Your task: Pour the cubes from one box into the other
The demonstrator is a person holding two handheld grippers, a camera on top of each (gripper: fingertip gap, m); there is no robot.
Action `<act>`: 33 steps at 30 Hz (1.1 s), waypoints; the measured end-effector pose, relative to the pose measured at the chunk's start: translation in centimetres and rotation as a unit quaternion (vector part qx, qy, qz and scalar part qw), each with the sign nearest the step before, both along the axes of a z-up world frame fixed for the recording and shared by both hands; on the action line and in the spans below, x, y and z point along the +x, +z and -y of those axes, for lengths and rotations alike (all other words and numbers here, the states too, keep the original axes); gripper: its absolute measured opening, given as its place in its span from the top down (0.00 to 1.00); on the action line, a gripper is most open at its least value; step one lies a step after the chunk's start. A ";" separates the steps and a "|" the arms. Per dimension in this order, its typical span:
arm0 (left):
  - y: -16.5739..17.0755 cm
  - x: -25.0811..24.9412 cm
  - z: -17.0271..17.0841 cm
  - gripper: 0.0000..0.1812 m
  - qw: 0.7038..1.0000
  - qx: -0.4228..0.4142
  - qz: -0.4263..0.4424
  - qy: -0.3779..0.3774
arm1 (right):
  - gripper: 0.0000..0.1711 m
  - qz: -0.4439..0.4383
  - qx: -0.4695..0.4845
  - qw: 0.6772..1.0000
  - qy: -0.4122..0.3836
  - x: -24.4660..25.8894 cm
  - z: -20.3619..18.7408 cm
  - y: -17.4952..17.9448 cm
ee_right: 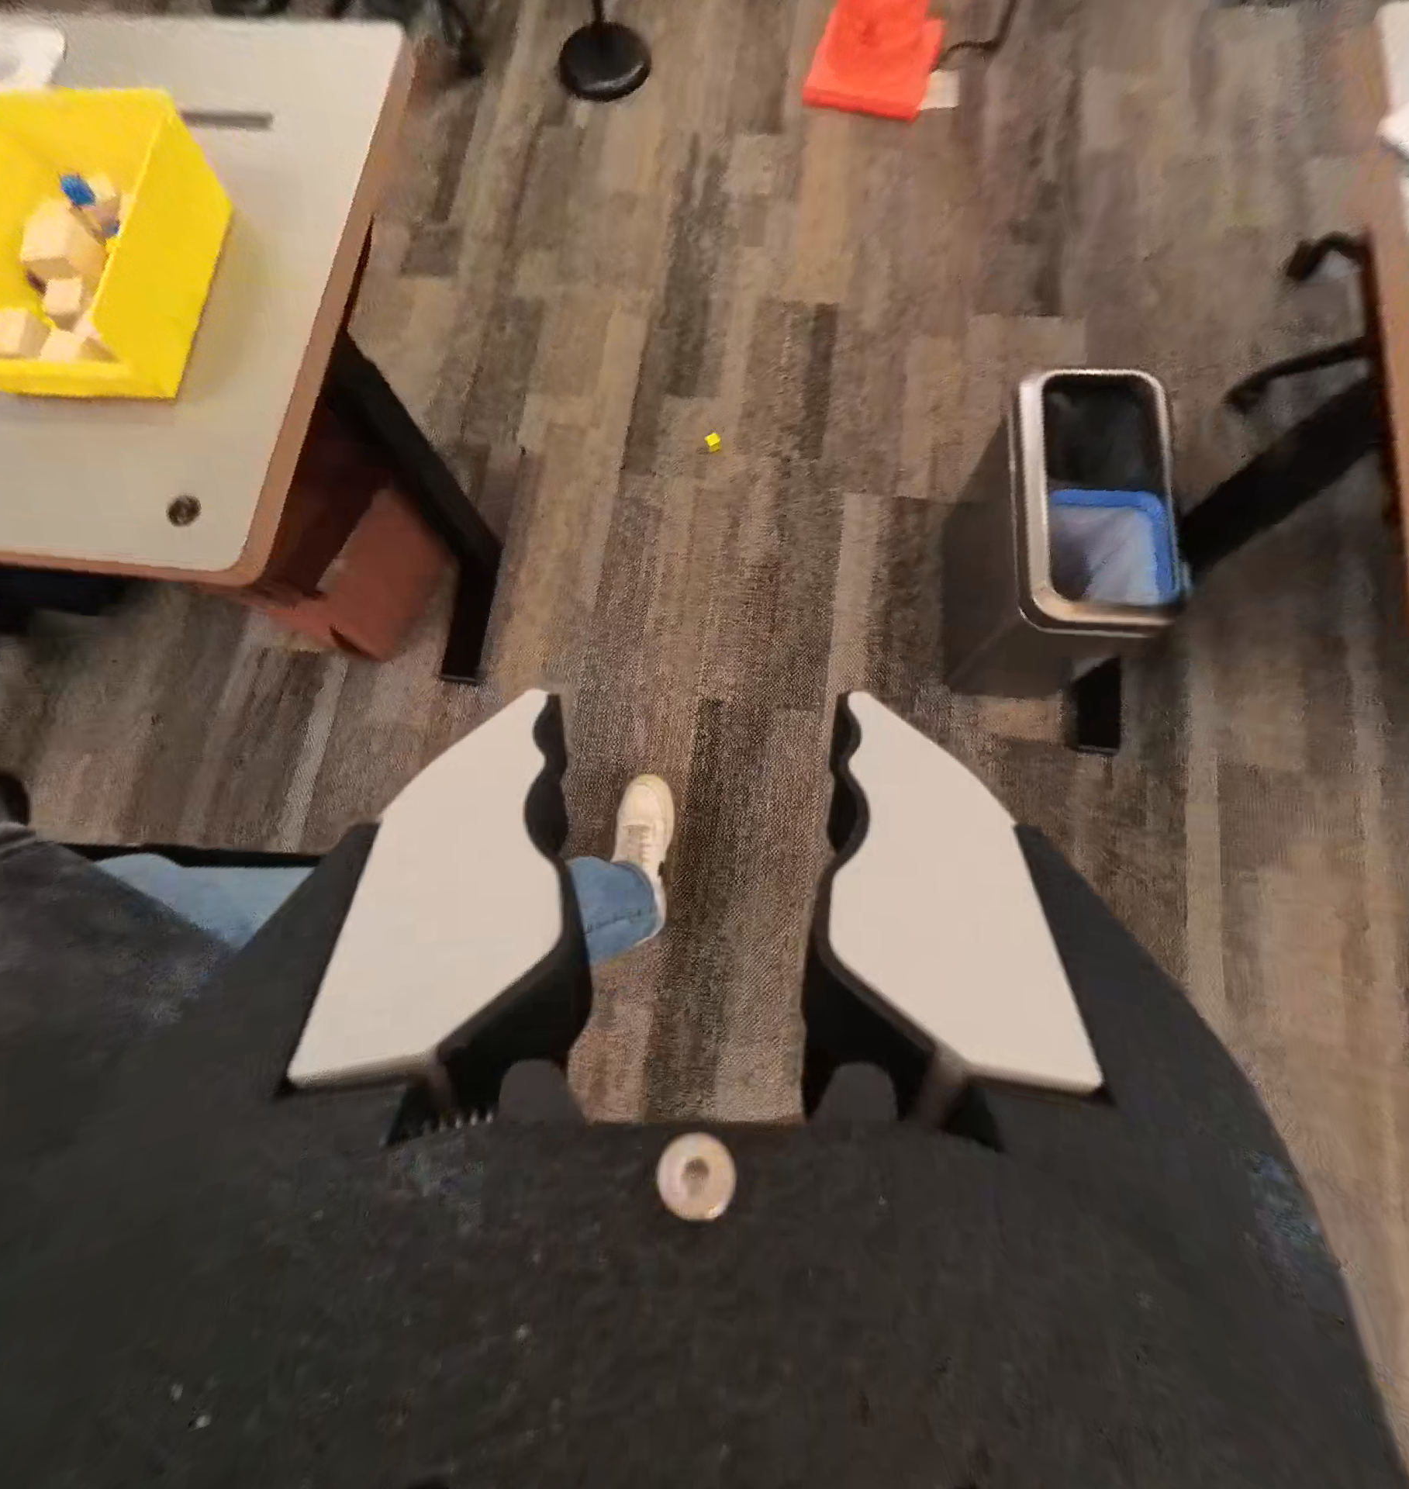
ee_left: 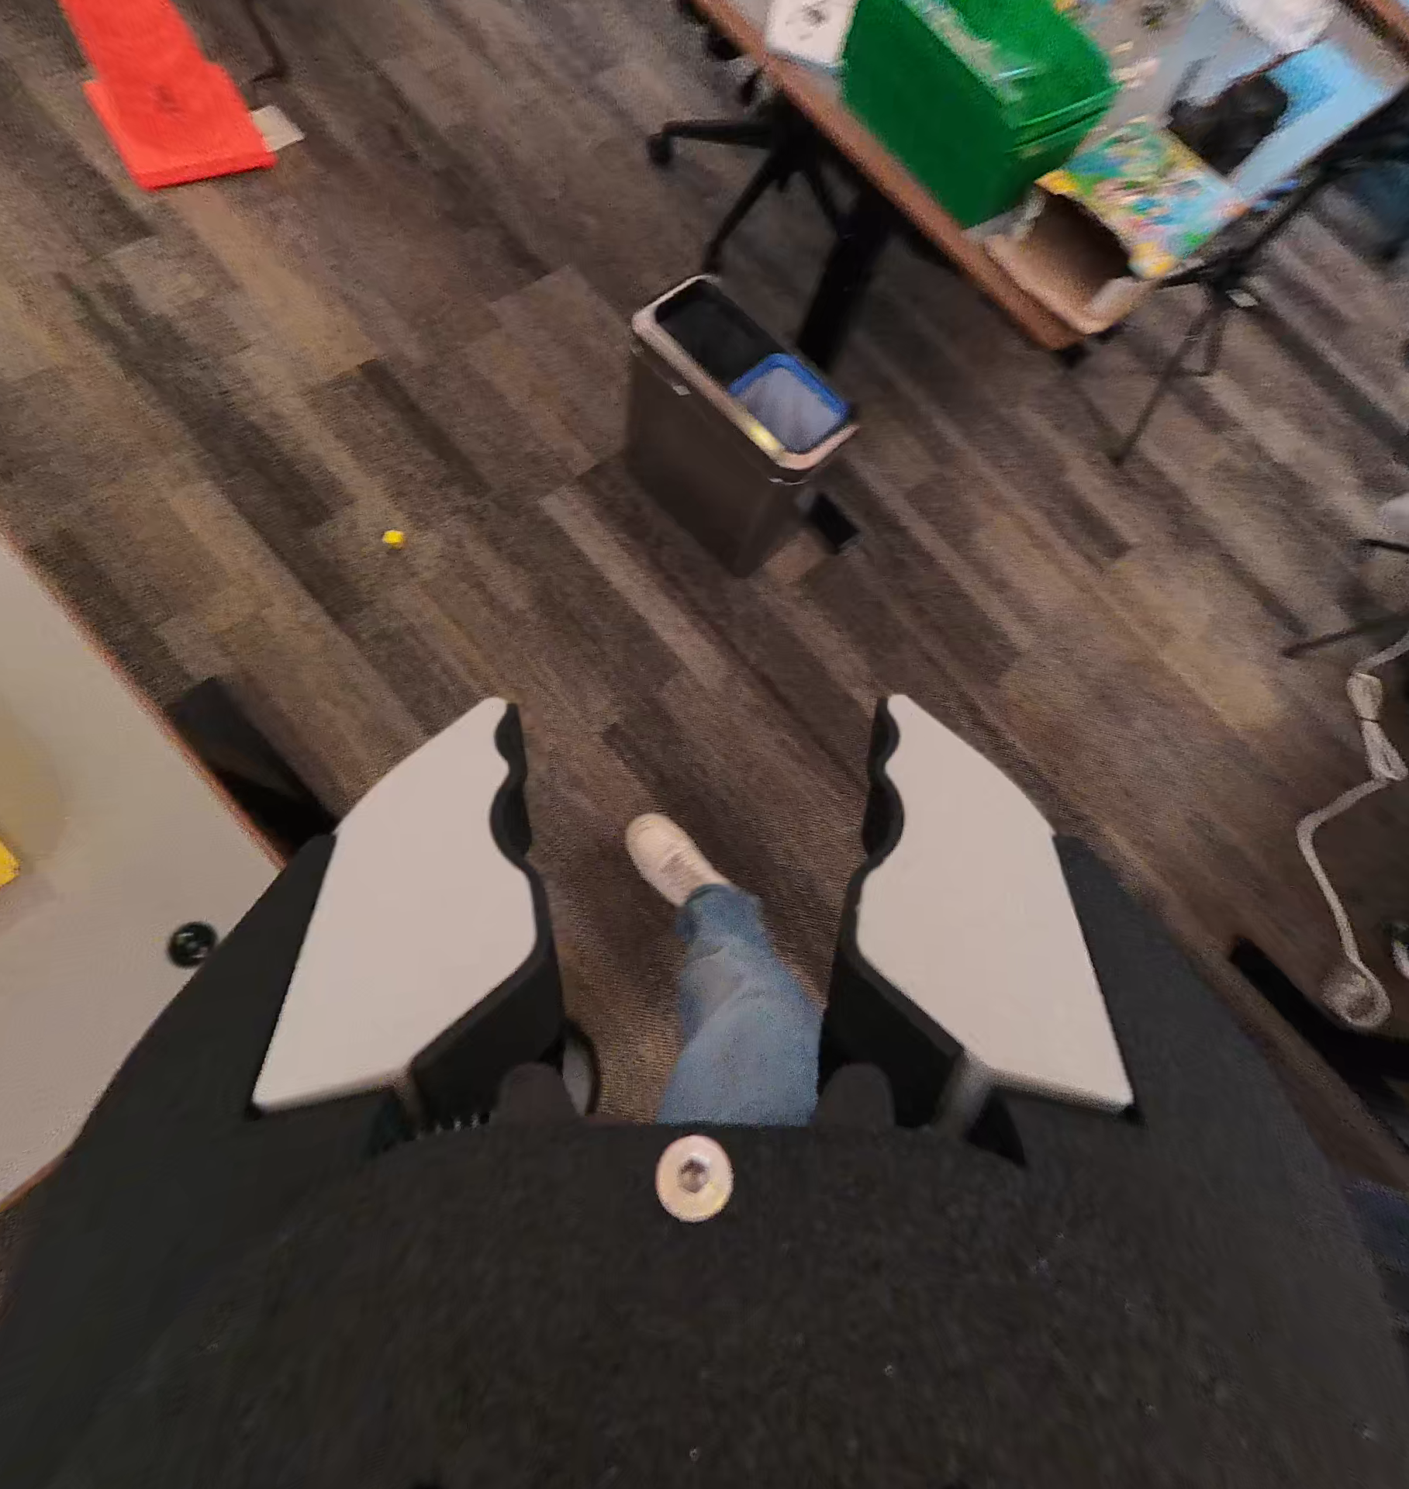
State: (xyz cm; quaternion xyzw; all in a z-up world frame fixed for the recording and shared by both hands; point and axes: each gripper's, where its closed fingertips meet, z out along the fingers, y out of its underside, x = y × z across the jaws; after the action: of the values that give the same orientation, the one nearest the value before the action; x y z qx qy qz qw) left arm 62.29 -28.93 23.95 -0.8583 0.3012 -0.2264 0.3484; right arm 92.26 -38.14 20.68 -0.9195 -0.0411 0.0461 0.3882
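Left gripper: jaws spread wide with nothing between them, directed down at the patterned carpet. Below the gap lie a person's jeans leg and white shoe. To the left, a corner of the grey table carries a yellow edge at the frame border, too cropped to identify. Farther out, a small yellow cube lies on the carpet, well apart from the fingers, and a dual-compartment waste bin stands beyond.

Right gripper: jaws likewise parted and empty, held above the carpet, with the same shoe and jeans leg just beside the left finger. The yellow box sits on the grey table at upper left, well apart from the gripper and off to its left; it holds pale wooden cubes and a blue piece. A stray yellow cube rests on the carpet ahead of the fingertips. The waste bin stands to the right. Farthest away, an orange object and a black round base lie on the floor. The second box cannot be made out.
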 end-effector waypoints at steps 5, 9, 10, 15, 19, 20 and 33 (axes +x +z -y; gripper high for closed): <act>-7.9 -1.3 -11.0 0.58 0.991 -0.062 -0.009 0.116 | 0.62 0.012 -0.091 0.989 0.112 -2.6 -19.3 -8.6; -13.1 -3.4 -18.9 0.57 0.973 -0.115 -0.012 0.201 | 0.62 0.009 -0.131 0.980 0.147 -4.8 -35.4 -17.2; -14.4 -4.0 -20.7 0.57 0.969 -0.120 -0.022 0.216 | 0.63 0.000 -0.135 0.979 0.151 -5.6 -39.3 -19.7; -21.8 -5.5 -30.3 0.59 0.951 -0.120 -0.049 0.280 | 0.64 0.001 -0.171 0.974 0.148 -7.6 -57.6 -34.9; -30.4 -5.1 -37.0 0.60 0.931 -0.144 -0.043 0.333 | 0.64 0.029 -0.209 0.961 0.177 -8.4 -70.4 -51.3; -33.2 -5.0 -38.0 0.60 0.925 -0.159 -0.053 0.342 | 0.65 0.032 -0.222 0.956 0.189 -8.7 -73.1 -55.9; -61.7 4.9 -31.9 0.65 0.817 -0.495 -0.112 0.275 | 0.65 0.156 -0.320 0.901 0.248 -11.3 -88.5 -104.7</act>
State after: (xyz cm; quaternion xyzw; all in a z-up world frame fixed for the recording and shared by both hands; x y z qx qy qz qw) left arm 67.15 2.99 -37.73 -0.9815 -0.0631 -0.1421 -0.1115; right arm 80.94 50.40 -84.03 -0.9496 -0.3112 0.0076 0.0375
